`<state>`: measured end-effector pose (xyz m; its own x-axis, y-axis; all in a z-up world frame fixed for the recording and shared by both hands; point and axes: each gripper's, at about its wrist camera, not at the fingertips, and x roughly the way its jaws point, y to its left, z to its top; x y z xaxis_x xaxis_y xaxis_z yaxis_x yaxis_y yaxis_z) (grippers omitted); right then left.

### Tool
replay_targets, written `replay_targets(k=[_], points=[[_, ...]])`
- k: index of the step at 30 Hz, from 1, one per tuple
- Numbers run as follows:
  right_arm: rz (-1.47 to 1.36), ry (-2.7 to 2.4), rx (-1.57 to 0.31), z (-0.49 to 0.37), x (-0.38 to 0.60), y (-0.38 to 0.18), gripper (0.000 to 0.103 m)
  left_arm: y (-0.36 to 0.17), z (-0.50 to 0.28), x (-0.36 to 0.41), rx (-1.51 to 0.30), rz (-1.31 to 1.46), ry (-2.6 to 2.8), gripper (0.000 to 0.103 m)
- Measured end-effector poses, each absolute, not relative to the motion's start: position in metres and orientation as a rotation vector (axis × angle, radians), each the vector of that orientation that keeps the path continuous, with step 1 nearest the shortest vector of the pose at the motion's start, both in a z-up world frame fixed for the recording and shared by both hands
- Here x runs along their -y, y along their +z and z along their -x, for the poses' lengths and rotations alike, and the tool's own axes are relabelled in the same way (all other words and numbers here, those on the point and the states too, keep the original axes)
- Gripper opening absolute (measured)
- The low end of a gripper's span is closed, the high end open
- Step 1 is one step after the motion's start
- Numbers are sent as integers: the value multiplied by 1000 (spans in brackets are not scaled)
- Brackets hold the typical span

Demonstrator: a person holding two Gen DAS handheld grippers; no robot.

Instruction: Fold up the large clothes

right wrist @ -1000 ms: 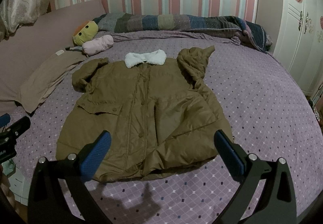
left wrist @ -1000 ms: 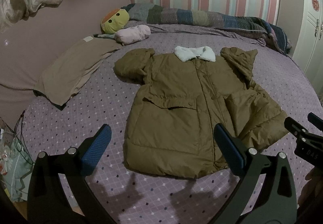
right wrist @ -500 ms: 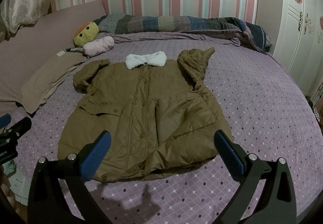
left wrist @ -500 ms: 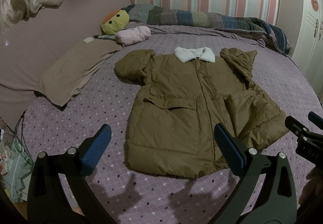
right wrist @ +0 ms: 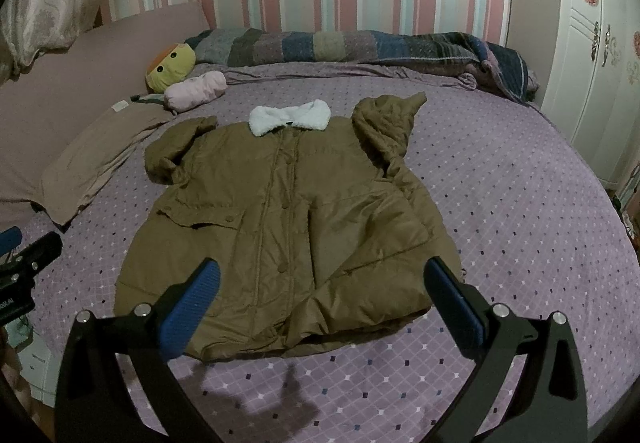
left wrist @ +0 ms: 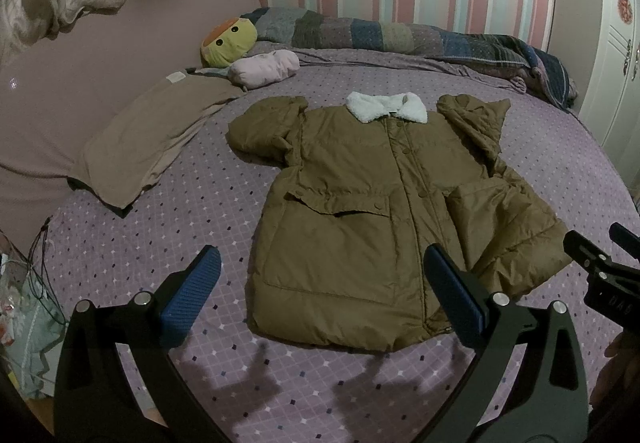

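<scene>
Beyond both spread, empty grippers, left gripper (left wrist: 320, 283) and right gripper (right wrist: 320, 285), the jacket (right wrist: 280, 211) is lying; only the right view is showing the wardrobe (right wrist: 592, 55)

Left gripper (left wrist: 322, 293) and right gripper (right wrist: 320, 295) both spread wide, nothing between the jaws, blue pads (right wrist: 190, 309) facing inward, held side by side.

Olive padded jacket (right wrist: 280, 219), white fleece collar (right wrist: 289, 118), flat front-up on purple dotted bedspread (right wrist: 500, 179); one sleeve folded across front. Right gripper (right wrist: 320, 297) above hem, fingers wide apart, empty. Left gripper (right wrist: 24, 267) at frame edge.
</scene>
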<state>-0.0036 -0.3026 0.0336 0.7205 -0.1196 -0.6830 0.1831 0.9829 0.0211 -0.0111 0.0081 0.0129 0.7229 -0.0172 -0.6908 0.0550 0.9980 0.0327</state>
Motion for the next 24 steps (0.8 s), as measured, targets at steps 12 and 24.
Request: replay_targets(k=[12,24], points=[[-89,-165,-747,3,303,33,102,12,11,-9,-765,-55,-35,100],[-87,-167,-746,4,302,35,102,12,9,-9,-765,-56,-34,100]])
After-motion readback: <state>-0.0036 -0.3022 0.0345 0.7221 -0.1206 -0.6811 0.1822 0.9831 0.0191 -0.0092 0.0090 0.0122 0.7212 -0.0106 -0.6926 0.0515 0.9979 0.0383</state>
